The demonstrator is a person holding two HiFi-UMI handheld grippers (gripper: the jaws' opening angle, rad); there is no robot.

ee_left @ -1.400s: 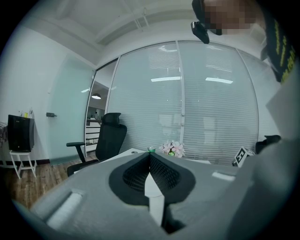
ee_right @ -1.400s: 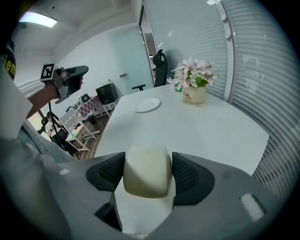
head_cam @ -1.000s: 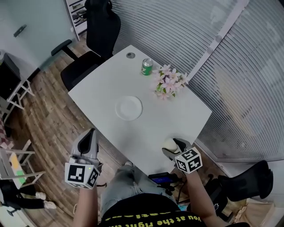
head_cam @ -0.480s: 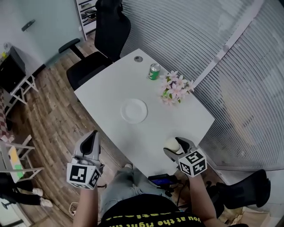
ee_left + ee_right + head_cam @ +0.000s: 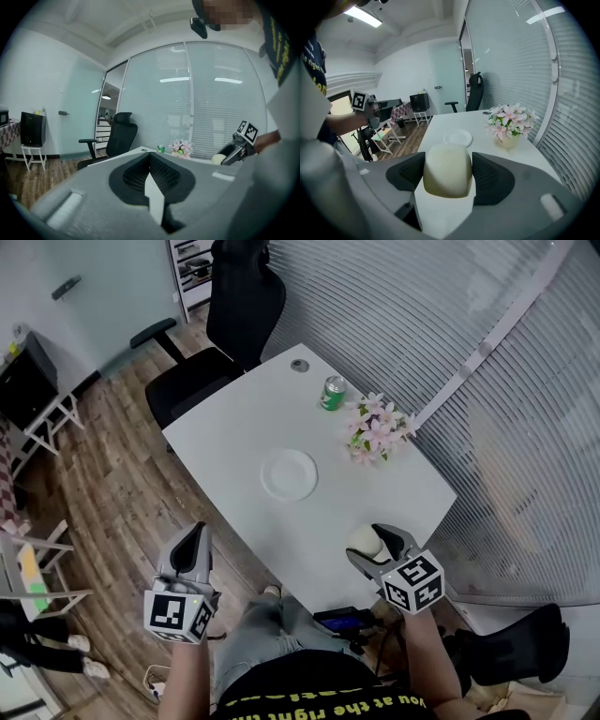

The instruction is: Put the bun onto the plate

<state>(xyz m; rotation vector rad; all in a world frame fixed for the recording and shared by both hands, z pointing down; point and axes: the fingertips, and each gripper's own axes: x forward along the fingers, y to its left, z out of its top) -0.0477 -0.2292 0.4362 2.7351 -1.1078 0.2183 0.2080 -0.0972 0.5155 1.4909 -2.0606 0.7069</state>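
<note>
A pale cream bun is squeezed between the jaws of my right gripper. From the head view the same bun sits at the tip of the right gripper, over the near right corner of the white table. The white plate lies empty at the table's middle, also visible ahead in the right gripper view as the plate. My left gripper hangs off the table's near left side over the wooden floor, jaws shut with nothing between them.
A green can and a pot of pink flowers stand at the table's far right. A black office chair sits beyond the far end. A glass wall with blinds runs along the right. White racks stand on the floor at left.
The head view has shifted slightly, so the table sits a little further right and lower. The right gripper stays shut on the bun near the table corner; the left gripper barely moved.
</note>
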